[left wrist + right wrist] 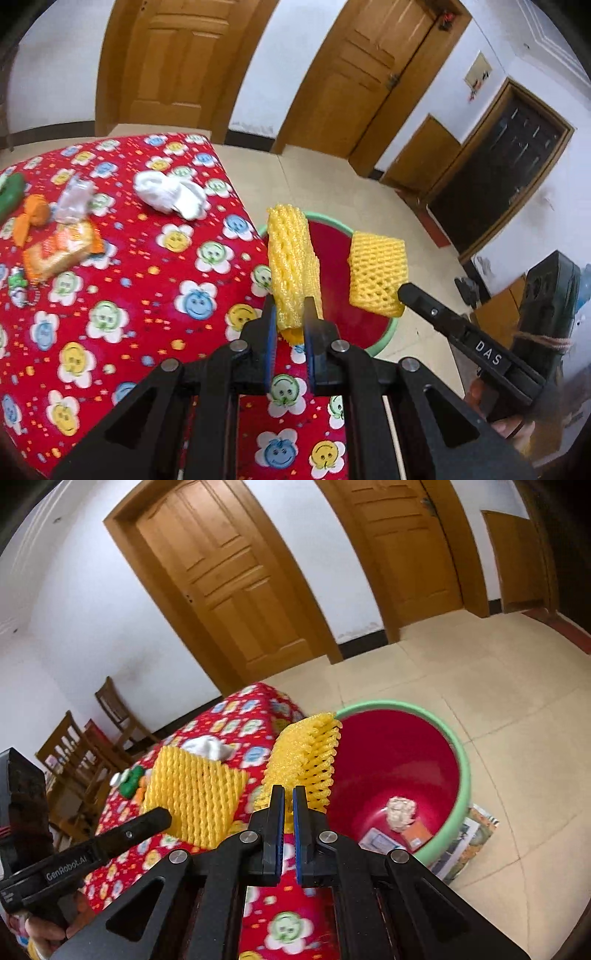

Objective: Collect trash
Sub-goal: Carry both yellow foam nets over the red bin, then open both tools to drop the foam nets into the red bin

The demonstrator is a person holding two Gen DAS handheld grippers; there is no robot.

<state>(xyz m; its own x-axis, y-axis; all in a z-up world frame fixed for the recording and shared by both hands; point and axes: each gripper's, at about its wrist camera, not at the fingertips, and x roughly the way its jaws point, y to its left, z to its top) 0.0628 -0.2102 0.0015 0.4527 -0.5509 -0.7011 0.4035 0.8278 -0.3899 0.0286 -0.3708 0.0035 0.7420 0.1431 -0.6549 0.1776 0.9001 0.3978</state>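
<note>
Left gripper (291, 314): jaws clenched on a yellow foam net (290, 266), upright, at the bench (147, 295) edge.
Right gripper (289, 794): jaws clenched on another foam net (306, 760).
Bin (463, 760): below, just right of both.

A room with white walls (92, 602) and a pale tiled floor (498, 686) is shown, lit evenly. Two panelled wooden doors are set in the far wall, one to the left (225, 576) and one to the right (410, 542); a black skirting strip (364, 642) runs between them. Wooden chairs (70, 753) are seen at the far left. A dark doorway (506, 173) is set in the right wall, beyond a low wooden panel (421, 151). A table is covered by a red flower-print cloth (122, 288).
</note>
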